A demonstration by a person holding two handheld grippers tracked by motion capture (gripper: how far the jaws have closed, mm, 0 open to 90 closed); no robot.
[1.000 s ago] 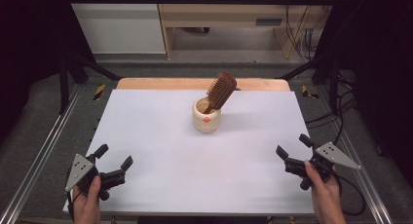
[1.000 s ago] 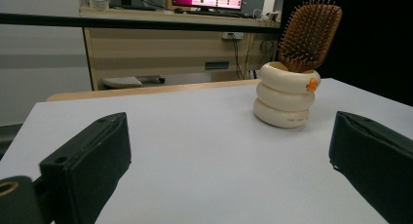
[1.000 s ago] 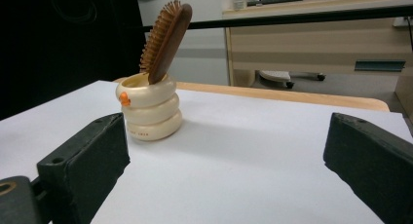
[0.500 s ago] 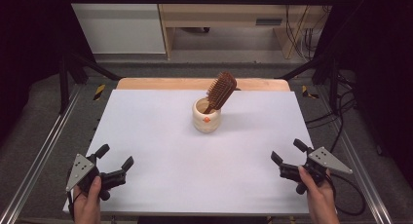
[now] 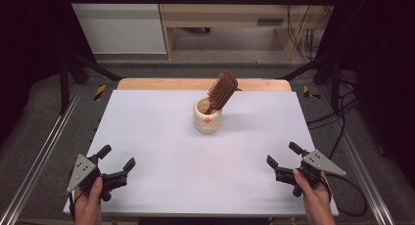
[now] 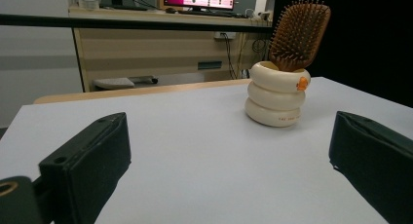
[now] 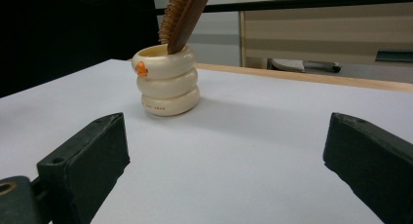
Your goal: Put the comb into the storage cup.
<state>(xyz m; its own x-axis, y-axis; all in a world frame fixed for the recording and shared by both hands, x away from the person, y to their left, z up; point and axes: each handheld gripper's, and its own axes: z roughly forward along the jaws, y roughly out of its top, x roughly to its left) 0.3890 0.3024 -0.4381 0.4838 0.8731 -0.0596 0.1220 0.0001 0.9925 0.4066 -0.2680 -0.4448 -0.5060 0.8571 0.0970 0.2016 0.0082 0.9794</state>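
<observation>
- White and matte, the table [image 5: 161,137] is lying under the high view, with a strip of bare wood edging its far side and dark floor showing round it.
- Beyond it, a pale wooden desk is standing against the back wall, with cables hanging at its right end.
- Near the table's middle, a little toward twelve o'clock, a cream cup [image 5: 207,116] shaped like three stacked rings is standing upright, an orange mark on its top ring.
- Standing handle-down inside the cup, a brown wooden hairbrush [image 5: 222,91] is leaning toward two o'clock, its head rising well above the rim.
- At about seven o'clock of the cup, near the table's front left corner, the left gripper [image 5: 117,162] is sitting in a hand with its jaws spread wide, gripping nothing.
- Through the left gripper view, both black jaws are framing bare table, with the cup and brush showing between them toward one o'clock, well apart from the jaws.
- At about five o'clock of the cup, near the front right corner, the right gripper [image 5: 283,160] is being held in the other hand, jaws likewise gaping and empty.
- Through the right gripper view, the cup is showing toward eleven o'clock between the jaws, well clear of them.
</observation>
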